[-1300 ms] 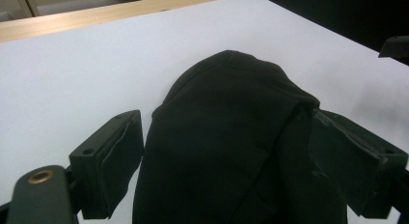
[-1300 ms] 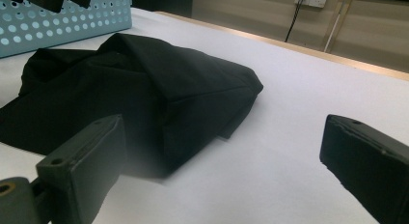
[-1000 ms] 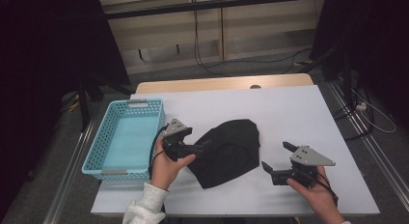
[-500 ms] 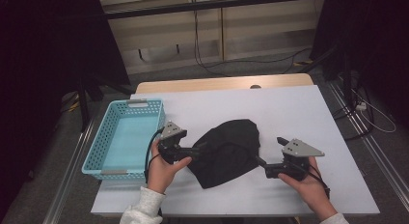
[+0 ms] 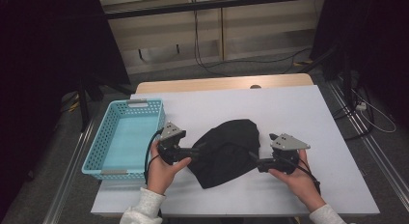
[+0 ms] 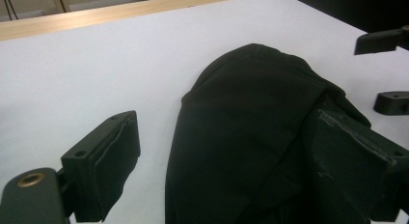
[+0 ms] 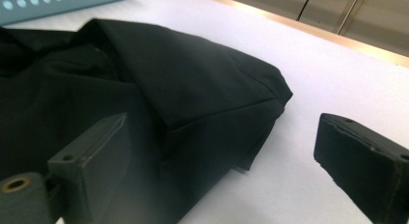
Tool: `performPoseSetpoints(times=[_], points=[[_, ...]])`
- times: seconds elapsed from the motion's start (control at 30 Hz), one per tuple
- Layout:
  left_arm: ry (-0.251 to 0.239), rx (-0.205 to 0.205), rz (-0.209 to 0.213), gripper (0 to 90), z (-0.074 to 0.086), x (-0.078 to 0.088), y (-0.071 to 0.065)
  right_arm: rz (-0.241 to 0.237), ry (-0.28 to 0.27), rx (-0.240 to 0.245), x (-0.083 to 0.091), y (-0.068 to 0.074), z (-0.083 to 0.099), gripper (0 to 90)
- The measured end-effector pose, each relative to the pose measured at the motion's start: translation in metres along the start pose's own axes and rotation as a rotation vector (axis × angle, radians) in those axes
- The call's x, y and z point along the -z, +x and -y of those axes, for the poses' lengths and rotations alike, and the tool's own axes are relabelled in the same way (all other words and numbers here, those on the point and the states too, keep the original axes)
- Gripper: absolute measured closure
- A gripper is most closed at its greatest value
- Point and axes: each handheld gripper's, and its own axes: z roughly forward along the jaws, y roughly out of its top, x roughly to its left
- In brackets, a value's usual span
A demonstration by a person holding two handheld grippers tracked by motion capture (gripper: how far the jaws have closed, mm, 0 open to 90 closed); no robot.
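A crumpled black garment (image 5: 226,147) lies on the white table (image 5: 299,108), near its front middle. My left gripper (image 5: 195,151) is at the garment's left edge. In the left gripper view it (image 6: 236,161) is open, with the cloth (image 6: 251,103) lying between its jaws. My right gripper (image 5: 253,159) is at the garment's right edge. It (image 7: 231,156) is also open, and a folded corner of the cloth (image 7: 193,74) sits in the gap. The right gripper (image 6: 388,72) also shows beyond the cloth in the left gripper view.
A light blue plastic basket (image 5: 143,104) stands on the table's left side, just left of my left hand, and its rim (image 7: 48,2) shows in the right gripper view. White tabletop stretches behind and to the right of the garment. A wooden edge runs along the table's far side.
My right gripper has moved left and forward until its jaws reach the garment's right edge. The left gripper shifted slightly at the left edge. The garment has stayed in place.
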Motion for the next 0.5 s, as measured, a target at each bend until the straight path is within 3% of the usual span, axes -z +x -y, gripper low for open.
performPoseSetpoints(times=[0.23,0.37,0.5], points=[[0.0,0.003,-0.001,10.2,0.0,0.001,0.0,-0.041,0.069,0.013,-0.015,0.002,-0.001,29.5],[-0.002,0.006,-0.002,10.2,0.0,0.002,0.001,-0.074,0.105,0.065,-0.021,0.008,-0.002,42.6],[0.0,0.012,-0.004,10.2,0.001,0.002,0.002,-0.074,0.115,0.086,-0.028,0.011,-0.004,46.1]])
